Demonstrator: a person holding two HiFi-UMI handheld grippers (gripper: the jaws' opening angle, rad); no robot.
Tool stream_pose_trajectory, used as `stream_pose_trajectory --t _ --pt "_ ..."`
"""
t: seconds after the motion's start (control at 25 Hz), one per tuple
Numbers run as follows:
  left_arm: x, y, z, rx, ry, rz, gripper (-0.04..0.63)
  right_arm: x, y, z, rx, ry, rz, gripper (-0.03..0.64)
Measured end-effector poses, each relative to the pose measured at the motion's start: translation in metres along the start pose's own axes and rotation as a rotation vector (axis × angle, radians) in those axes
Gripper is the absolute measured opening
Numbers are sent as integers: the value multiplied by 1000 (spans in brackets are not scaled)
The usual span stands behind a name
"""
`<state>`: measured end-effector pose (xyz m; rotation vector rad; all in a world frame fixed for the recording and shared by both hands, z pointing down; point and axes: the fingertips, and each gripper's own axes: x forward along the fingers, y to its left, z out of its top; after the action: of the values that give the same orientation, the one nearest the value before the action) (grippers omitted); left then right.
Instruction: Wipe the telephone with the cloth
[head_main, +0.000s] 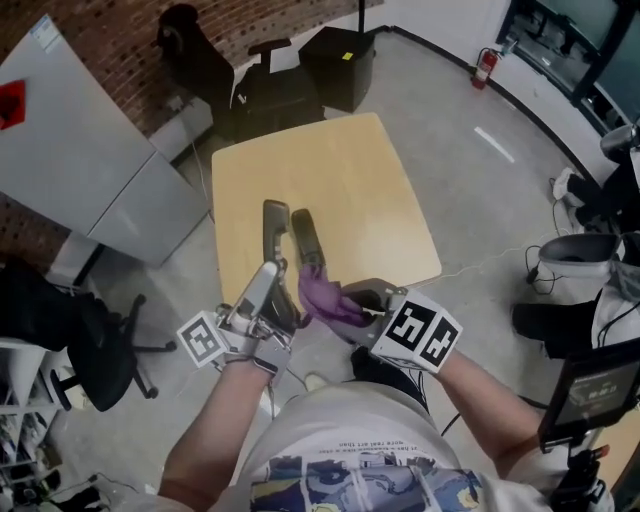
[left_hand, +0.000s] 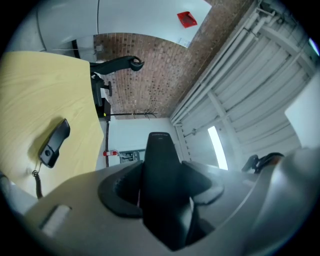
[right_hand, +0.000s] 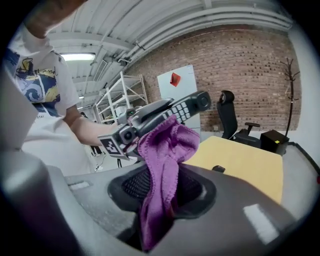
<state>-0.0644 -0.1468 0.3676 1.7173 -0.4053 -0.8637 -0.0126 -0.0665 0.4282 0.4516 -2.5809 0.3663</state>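
The black telephone handset (right_hand: 175, 110) with its pale keypad is raised above the pale wooden table (head_main: 330, 170), clamped between the wide-set jaws of the left gripper (left_hand: 162, 192). The purple cloth (right_hand: 164, 145), pinched in the right gripper (right_hand: 160, 200), lies against the handset.

Your right gripper (right_hand: 161, 200) clamps a purple cloth (right_hand: 165, 145), soft and fuzzy with a fine knitted nap; its shell is matt grey plastic, and its pads (right_hand: 132, 182) are black with a fine mesh texture. Your left gripper (left_hand: 162, 200), the same matt grey plastic, grips the telephone handset (left_hand: 161, 165), smooth black plastic with a faint sheen. The table (head_main: 330, 170) is pale wood-look board, smooth and satin, over a smooth grey floor (head_main: 480, 200)
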Motion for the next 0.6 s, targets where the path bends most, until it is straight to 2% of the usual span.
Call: stream_pose_trajectory --t 0.16,0.28,0.48,0.6 --pt "1 16 6 40 -10 58 256 -10 -50 -7 71 -26 -105 112" --pt "5 37 11 107 -14 142 256 -22 -77 -9 107 -35 -151 112" --pt "4 97 16 172 -55 370 256 -29 -101 -17 120 -11 -138 112" --pt "-6 139 19 269 -46 564 256 -37 -112 -20 121 -6 -117 112"
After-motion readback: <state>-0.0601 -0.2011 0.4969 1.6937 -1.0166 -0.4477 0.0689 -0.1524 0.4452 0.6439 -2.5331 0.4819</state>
